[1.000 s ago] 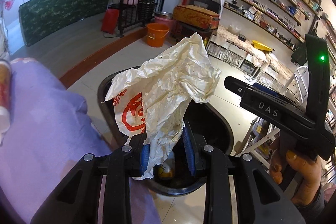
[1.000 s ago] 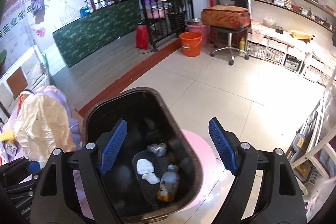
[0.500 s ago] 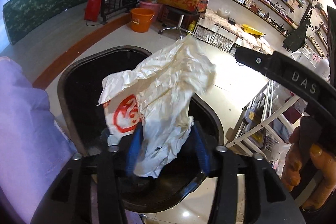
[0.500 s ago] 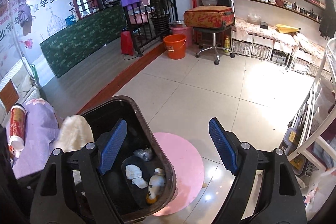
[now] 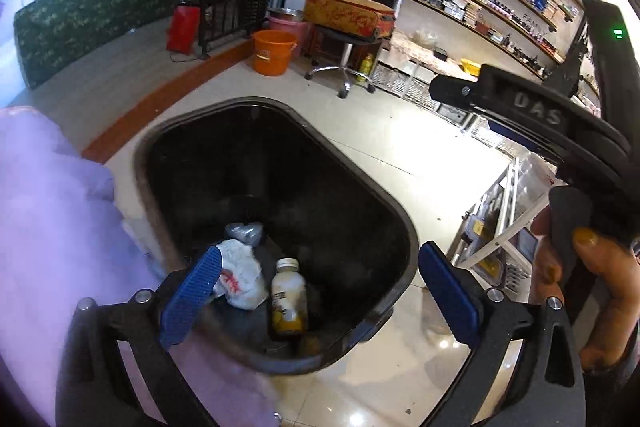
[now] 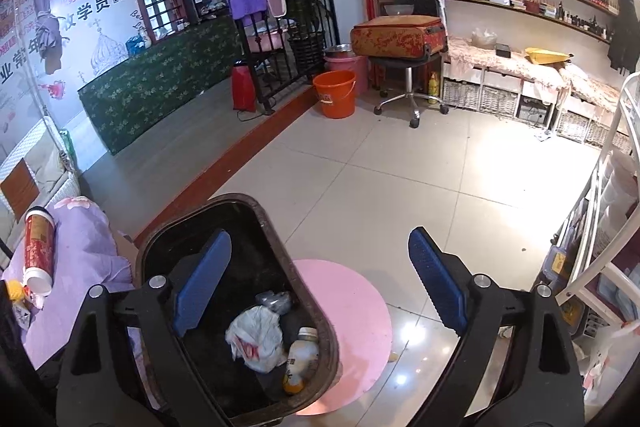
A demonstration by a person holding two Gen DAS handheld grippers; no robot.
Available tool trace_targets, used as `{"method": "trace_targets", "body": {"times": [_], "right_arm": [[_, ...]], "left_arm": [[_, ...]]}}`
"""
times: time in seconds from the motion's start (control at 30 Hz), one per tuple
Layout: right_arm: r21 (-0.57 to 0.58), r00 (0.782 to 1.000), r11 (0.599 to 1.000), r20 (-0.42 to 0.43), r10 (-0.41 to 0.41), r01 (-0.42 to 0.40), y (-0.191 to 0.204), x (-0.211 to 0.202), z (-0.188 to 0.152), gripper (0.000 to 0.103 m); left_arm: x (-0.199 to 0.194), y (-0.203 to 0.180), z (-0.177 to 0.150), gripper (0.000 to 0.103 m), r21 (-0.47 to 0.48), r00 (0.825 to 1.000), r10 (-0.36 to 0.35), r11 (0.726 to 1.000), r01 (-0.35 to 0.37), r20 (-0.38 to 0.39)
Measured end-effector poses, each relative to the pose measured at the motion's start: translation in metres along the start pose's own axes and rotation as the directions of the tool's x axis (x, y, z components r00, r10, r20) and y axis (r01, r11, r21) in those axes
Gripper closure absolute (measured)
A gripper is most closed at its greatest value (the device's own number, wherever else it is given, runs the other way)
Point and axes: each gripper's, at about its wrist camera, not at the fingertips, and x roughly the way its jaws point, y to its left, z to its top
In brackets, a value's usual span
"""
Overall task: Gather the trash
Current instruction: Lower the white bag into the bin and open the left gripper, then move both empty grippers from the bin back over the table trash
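A black trash bin [image 5: 400,227] stands on the tiled floor; it also shows in the right wrist view [image 6: 276,235]. Inside lie a crumpled white plastic bag with red print [image 5: 240,277] [image 6: 256,339], a small bottle [image 5: 288,299] [image 6: 302,359] and a grey wrapper [image 5: 244,231]. My left gripper [image 5: 320,295] is open and empty above the bin's near side. My right gripper [image 6: 320,287] is open and empty, over the bin's right rim. A red and white tube [image 6: 38,247] lies on the purple cloth at left.
A purple cloth [image 5: 48,227] covers the surface left of the bin. A pink round mat [image 6: 352,303] lies under the bin. A white rack [image 6: 592,247] stands at right. An orange bucket [image 6: 335,94] and a stool with a suitcase [image 6: 400,39] stand farther back.
My left gripper opened and let go of the white plastic bag, which dropped into the bin. The right gripper drew back to the right and stayed open.
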Motion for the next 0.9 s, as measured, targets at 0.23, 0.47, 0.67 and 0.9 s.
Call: {"method": "trace_targets", "body": {"times": [0.23,0.47,0.67,0.9], "right_arm": [[-0.035,0.999,0.998,-0.025,0.045,-0.046,0.020,0.005,-0.005,0.014],[-0.097,0.990,0.987,-0.070,0.125,-0.132,0.053,0.009,-0.017,0.014],[-0.160,0.972,0.962,-0.109,0.206,-0.222,0.092,0.009,-0.027,0.014],[-0.197,0.930,0.916,-0.186,0.316,-0.350,0.144,0.010,-0.042,0.014]], "left_arm": [[-0.030,0.015,-0.011,0.006,-0.024,0.995,0.092,0.996,-0.091,0.032],[-0.060,0.033,-0.022,0.006,-0.041,0.979,0.193,0.981,-0.190,0.072],[-0.083,0.057,-0.032,0.006,-0.116,0.961,0.260,0.962,-0.249,0.093],[-0.112,0.082,-0.050,0.006,-0.179,0.924,0.367,0.922,-0.345,0.108]]}}
